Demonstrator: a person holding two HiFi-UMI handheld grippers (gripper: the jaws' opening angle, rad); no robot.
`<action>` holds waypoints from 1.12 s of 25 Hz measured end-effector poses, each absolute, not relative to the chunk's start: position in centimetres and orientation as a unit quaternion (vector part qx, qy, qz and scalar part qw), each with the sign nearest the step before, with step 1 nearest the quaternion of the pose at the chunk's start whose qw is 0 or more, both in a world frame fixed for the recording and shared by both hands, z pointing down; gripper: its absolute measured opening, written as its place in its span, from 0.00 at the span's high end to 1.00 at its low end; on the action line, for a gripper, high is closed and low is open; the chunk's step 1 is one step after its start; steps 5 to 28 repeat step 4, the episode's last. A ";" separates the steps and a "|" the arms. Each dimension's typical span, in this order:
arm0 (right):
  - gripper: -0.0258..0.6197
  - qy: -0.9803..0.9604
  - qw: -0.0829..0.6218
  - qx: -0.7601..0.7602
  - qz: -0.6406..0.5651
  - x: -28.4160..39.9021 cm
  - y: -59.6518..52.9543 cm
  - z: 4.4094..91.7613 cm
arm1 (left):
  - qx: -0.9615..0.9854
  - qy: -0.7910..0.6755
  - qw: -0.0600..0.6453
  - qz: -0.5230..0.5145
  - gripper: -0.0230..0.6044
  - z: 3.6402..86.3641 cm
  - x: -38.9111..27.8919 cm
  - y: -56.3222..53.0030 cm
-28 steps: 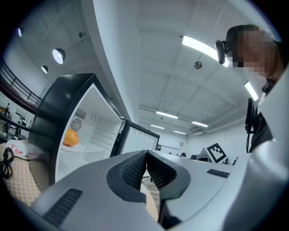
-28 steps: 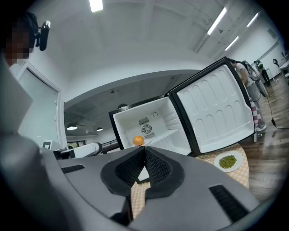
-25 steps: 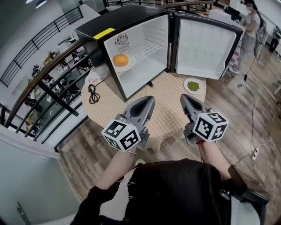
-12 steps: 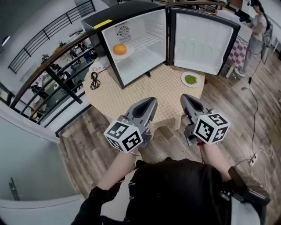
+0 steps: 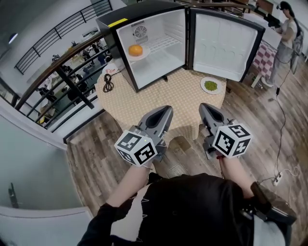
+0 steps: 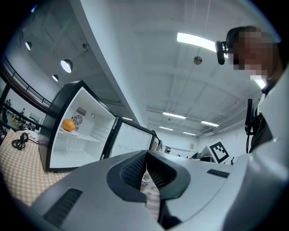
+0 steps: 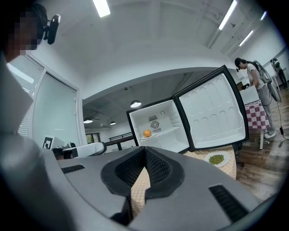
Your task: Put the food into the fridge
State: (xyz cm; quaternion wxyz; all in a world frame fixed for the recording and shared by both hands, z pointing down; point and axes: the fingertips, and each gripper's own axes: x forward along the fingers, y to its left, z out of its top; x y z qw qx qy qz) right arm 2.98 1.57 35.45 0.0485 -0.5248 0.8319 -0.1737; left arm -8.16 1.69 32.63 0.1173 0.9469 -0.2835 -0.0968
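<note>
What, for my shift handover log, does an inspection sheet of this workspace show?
Surface: round table under a tan woven cloth, on wood flooring.
Job's things: fridge with door open; orange on its shelf; plate of green food on the table beside the door.
Clutter: small white item by the fridge, too small to identify.
Grippers: left gripper and right gripper both shut, empty, near the table's front edge.
Cables: black cable coiled on the table; floor cable at right.
Surroundings: railing at left; person standing far right.
</note>
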 end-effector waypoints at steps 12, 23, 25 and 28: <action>0.94 0.833 0.046 -0.525 -0.171 3.3 2.0 35.3 | 0.946 -0.285 0.123 -0.098 0.94 32.8 -8.0 2.1; 0.94 0.833 0.046 -0.525 -0.171 3.3 2.0 35.3 | 0.946 -0.285 0.123 -0.098 0.94 32.8 -8.0 2.1; 0.94 0.833 0.046 -0.525 -0.171 3.3 2.0 35.3 | 0.946 -0.285 0.123 -0.098 0.94 32.8 -8.0 2.1; 0.94 0.833 0.046 -0.525 -0.171 3.3 2.0 35.3 | 0.946 -0.285 0.123 -0.098 0.94 32.8 -8.0 2.1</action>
